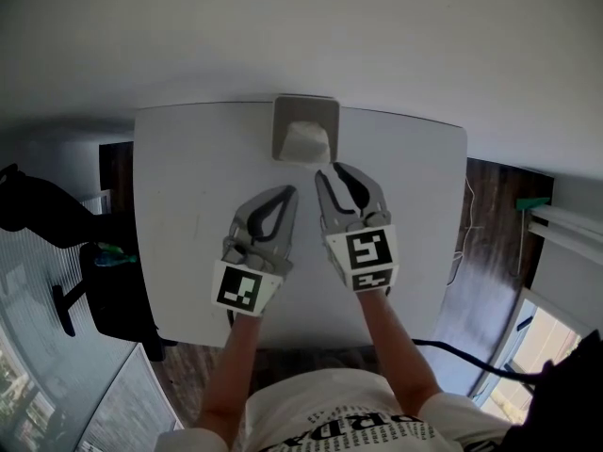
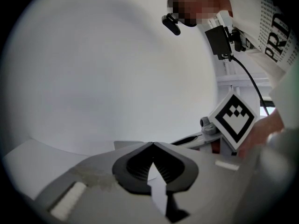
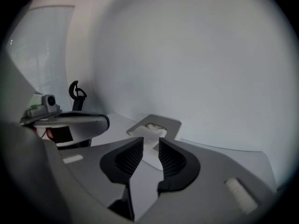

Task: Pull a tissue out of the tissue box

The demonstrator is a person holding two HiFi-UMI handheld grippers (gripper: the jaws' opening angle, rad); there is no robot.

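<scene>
1 tissue [image 1: 306, 141] tops the tissue box [image 1: 305, 107] near the parted right gripper [image 1: 330, 169].

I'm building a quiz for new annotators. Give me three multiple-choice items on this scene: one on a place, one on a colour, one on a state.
1. Where on the table is the tissue box? A) near edge B) far edge, middle C) left corner
2. What colour is the box? A) grey B) red C) green
3. How do the right gripper's jaws stand? A) apart, gripping nothing B) tips together C) clamped on the box
Key: 1 B, the head view shows it at the far edge; 2 A, grey casing around the white tissue; 3 A, the pads stand apart, short of the tissue.
</scene>
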